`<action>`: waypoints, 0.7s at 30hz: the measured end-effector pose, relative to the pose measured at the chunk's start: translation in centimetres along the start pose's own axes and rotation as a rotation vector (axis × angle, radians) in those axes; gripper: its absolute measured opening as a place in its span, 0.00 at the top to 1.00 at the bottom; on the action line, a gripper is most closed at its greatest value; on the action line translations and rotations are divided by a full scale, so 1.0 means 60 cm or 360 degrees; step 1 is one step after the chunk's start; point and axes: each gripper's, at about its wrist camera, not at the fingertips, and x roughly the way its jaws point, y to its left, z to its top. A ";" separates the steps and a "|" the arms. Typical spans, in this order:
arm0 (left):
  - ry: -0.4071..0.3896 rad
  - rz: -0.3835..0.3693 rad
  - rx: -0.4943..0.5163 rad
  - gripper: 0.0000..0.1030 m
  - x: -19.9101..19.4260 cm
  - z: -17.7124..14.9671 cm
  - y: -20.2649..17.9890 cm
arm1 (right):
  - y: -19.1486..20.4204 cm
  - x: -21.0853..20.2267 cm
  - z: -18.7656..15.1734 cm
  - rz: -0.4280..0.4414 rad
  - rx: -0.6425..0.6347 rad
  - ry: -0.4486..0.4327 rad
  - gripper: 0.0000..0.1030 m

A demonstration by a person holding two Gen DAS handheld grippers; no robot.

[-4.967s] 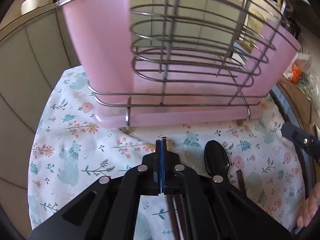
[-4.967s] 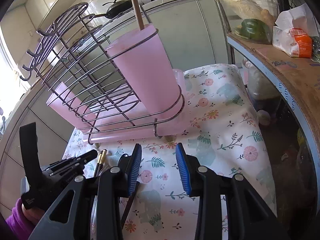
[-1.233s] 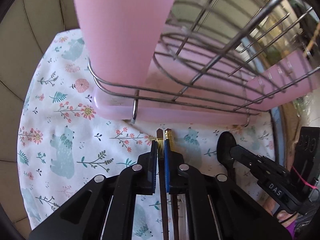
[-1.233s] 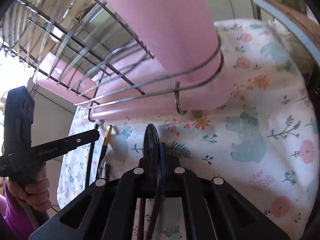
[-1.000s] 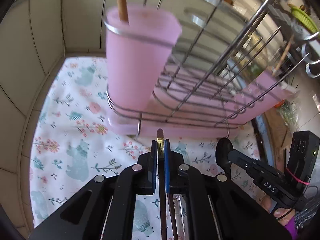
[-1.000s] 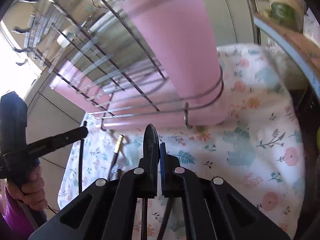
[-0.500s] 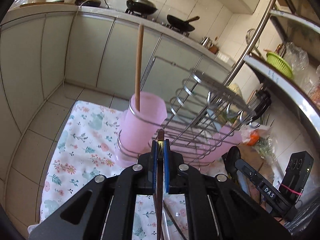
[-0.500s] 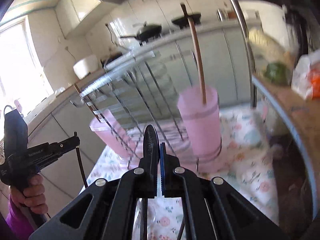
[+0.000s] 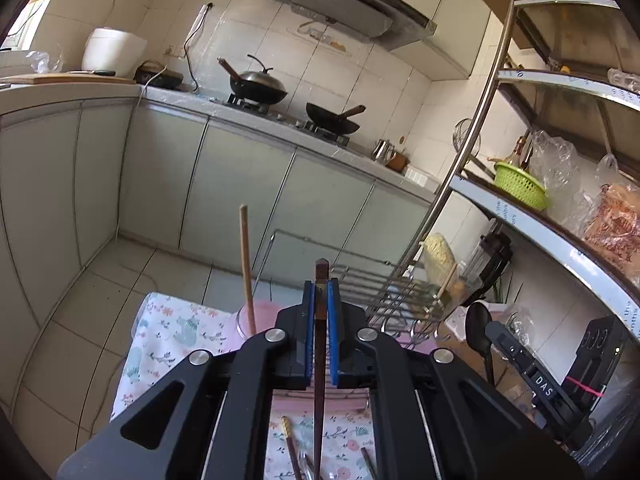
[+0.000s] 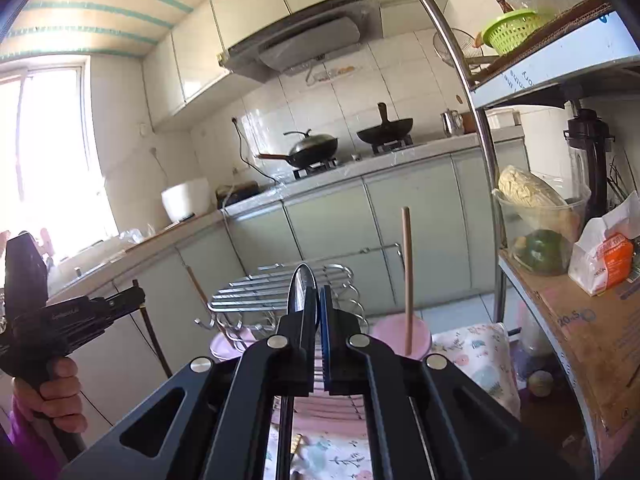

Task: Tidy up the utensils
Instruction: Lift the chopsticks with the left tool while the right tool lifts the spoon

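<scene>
Currently both tools are raised above the work surface, each carrying one utensil. The left gripper (image 9: 319, 312) is clamped narrow on a dark chopstick (image 9: 319, 360), whose tip projects just ahead of the blue pads (image 9: 308, 320). The right gripper (image 10: 319, 320) is closed on a black spoon (image 10: 302, 296), bowl standing above the fingertips.

Below and ahead of both grippers stands the wire rack (image 10: 276, 284) with its pink cup (image 10: 400, 338), which already holds one wooden chopstick (image 10: 407, 280) upright. In the left view the cup (image 9: 250, 318) lies ahead and to the left of the fingers; in the right view it lies ahead and to the right. More utensils lie on the floral cloth (image 9: 168, 328) beneath the left gripper.

Procedure for the step in hand, judged as delivery into the cup:
- Bring one gripper at a time over the cup mouth.
- Tilt the utensil near vertical, lower end first.
- Avoid knocking the standing chopstick.
- Release only once the lower end is inside the rim.

Compared with half a second earlier, both views sit higher: the rack and cup appear lower and smaller, and more of the stove and cabinets shows. One second ago the grippers were close to the cloth. Both grips are unchanged.
</scene>
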 end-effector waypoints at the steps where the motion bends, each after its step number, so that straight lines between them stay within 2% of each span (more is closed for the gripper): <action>1: -0.0013 -0.0010 0.0005 0.95 -0.002 0.003 -0.003 | 0.002 -0.001 0.002 0.0011 -0.0003 0.0000 0.98; 4: -0.0040 -0.0025 0.0015 0.95 -0.006 0.011 -0.010 | 0.012 -0.001 0.002 0.0042 -0.0030 -0.0006 0.98; 7: -0.0090 -0.0028 0.0037 0.95 -0.014 0.023 -0.018 | 0.022 -0.005 0.017 0.0052 -0.0072 -0.0087 0.98; 13: -0.0253 0.0001 0.0095 0.95 -0.033 0.074 -0.036 | 0.023 -0.018 0.071 0.0028 -0.0129 -0.0459 0.98; 16: -0.0341 0.0015 0.0125 0.95 -0.041 0.105 -0.043 | 0.011 -0.009 0.093 -0.0016 -0.0118 -0.0578 0.98; 21: -0.0475 0.0077 0.0173 0.95 -0.042 0.147 -0.050 | -0.008 0.021 0.117 -0.0076 -0.0130 -0.0690 0.98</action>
